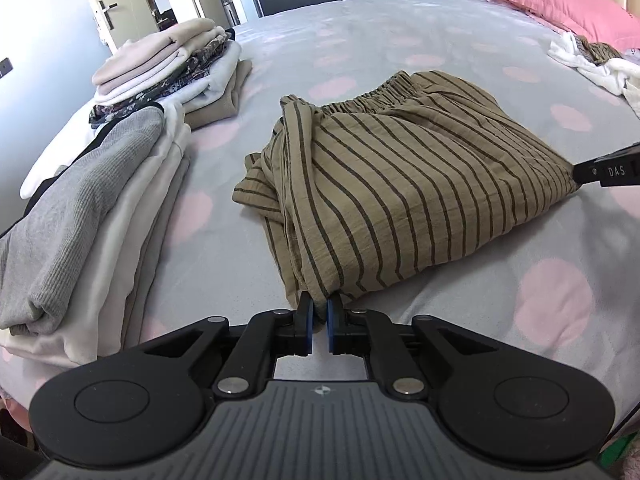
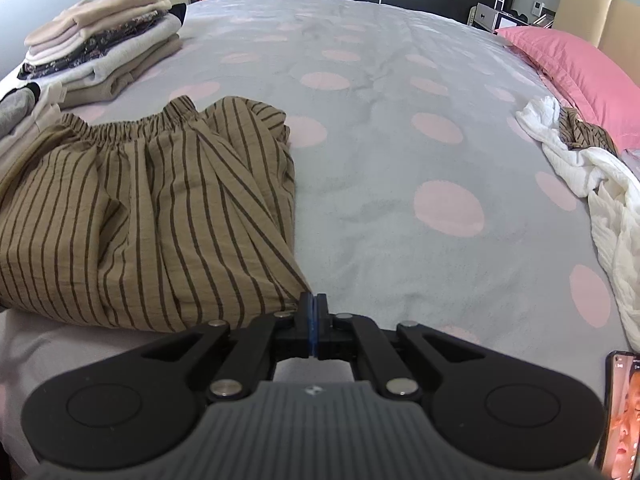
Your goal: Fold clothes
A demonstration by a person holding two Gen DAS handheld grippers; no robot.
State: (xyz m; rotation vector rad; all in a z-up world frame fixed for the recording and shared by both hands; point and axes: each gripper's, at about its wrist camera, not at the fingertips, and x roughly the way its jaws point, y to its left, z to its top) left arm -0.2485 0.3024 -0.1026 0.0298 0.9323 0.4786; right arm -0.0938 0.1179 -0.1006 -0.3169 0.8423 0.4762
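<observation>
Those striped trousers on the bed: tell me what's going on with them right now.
A person is folding laundry with a gripper in each hand. The left gripper and the right gripper each pinch a near corner of the striped trousers, which lie folded over on the spotted bedspread. Stacks of folded clothes sit to the left; a crumpled white garment waits near the pink pillow.

Left gripper [image 1: 319,312] pinching striped trousers [image 1: 400,196] on dotted bedspread [image 1: 400,40], folded clothes stacks [image 1: 120,152] left
</observation>
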